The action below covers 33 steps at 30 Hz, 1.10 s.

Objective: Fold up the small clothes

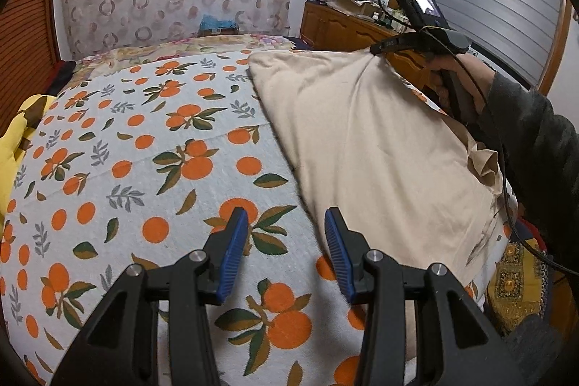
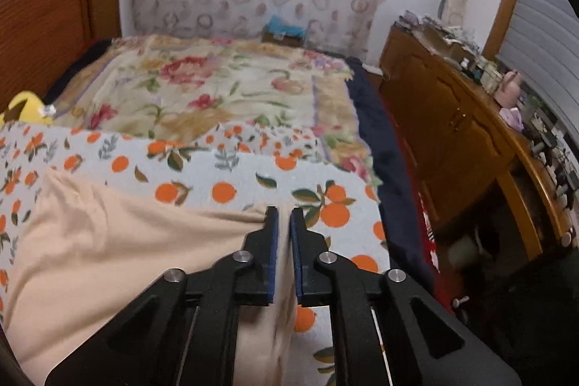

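Folding has barely begun, I judge: the cream garment [image 1: 365, 140] lies on the orange-print bedspread [image 1: 144, 169], mostly spread, with no finished fold visible. The right gripper [image 2: 284, 216] is clamped on its far edge, lifting a corner into a peak. The left gripper [image 1: 286, 223] hovers beside the garment's near edge, jaws apart and empty. The cloth looks thin, soft and lightly creased.

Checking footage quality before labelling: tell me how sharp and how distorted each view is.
Left wrist view: mostly sharp, the orange-print sheet crisp, strong fisheye bulge, dark corners, soft even light. Right wrist view: smeared by blur, worst on the floral blanket and wooden dresser; the beige garment looks washed out beside the right gripper.
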Tool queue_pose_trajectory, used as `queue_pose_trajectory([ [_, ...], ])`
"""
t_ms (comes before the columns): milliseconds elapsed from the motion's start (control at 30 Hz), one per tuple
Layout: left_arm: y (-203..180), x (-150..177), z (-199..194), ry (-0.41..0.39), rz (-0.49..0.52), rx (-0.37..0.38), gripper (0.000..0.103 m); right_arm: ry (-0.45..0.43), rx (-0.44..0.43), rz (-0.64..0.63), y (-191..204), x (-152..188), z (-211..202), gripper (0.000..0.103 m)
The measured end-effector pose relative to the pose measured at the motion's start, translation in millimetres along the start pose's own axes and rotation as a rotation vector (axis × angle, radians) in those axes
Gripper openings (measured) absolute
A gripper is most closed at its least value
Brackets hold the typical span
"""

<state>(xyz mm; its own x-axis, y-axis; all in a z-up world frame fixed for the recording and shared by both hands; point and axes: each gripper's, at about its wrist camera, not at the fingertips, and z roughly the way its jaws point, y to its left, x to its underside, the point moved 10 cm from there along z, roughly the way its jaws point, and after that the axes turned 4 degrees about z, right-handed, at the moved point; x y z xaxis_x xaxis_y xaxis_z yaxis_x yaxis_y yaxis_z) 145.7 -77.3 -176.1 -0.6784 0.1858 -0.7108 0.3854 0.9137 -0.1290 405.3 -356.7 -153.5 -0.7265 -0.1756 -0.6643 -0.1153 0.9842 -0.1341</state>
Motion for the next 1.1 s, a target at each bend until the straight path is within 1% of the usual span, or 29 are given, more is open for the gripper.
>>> queue_pose_trajectory([
  [33,-1,0,0,-0.001,0.003,0.002,0.043,0.024,-0.01,-0.01,2,3,2,0.014],
  [67,-3,-1,0,-0.003,0.006,0.003,0.043,0.032,-0.012,-0.016,1,6,0,0.015],
  [167,-7,-1,-3,-0.008,0.018,0.009,0.043,0.013,-0.056,-0.023,3,14,-19,0.019],
  [233,-10,-1,-5,-0.008,0.023,0.015,0.043,0.001,-0.094,-0.029,7,26,-38,0.026],
  [300,-14,0,-5,-0.009,0.029,0.022,0.043,-0.011,-0.14,-0.046,15,46,-61,0.031],
  [333,-16,-1,-6,-0.009,0.03,0.025,0.043,-0.01,-0.168,-0.058,19,62,-76,0.032],
  [400,-19,-1,-5,-0.007,0.035,0.03,0.043,-0.013,-0.195,-0.069,24,83,-96,0.035],
  [533,-28,1,-4,-0.002,0.049,0.042,0.043,-0.022,-0.233,-0.085,36,132,-136,0.037],
  [633,-33,2,-4,0.005,0.06,0.047,0.043,-0.031,-0.26,-0.084,44,156,-158,0.037],
  [767,-38,5,-3,0.013,0.07,0.052,0.043,-0.023,-0.289,-0.065,53,176,-173,0.037],
  [867,-41,9,0,0.025,0.076,0.056,0.043,-0.02,-0.295,-0.062,55,186,-177,0.037],
  [1000,-42,16,7,0.05,0.082,0.05,0.043,0.005,-0.288,-0.068,55,199,-169,0.037],
  [1067,-43,18,8,0.056,0.08,0.053,0.043,0.014,-0.275,-0.064,51,203,-165,0.027],
  [1100,-43,19,9,0.058,0.081,0.053,0.043,0.015,-0.276,-0.059,49,205,-165,0.02],
])
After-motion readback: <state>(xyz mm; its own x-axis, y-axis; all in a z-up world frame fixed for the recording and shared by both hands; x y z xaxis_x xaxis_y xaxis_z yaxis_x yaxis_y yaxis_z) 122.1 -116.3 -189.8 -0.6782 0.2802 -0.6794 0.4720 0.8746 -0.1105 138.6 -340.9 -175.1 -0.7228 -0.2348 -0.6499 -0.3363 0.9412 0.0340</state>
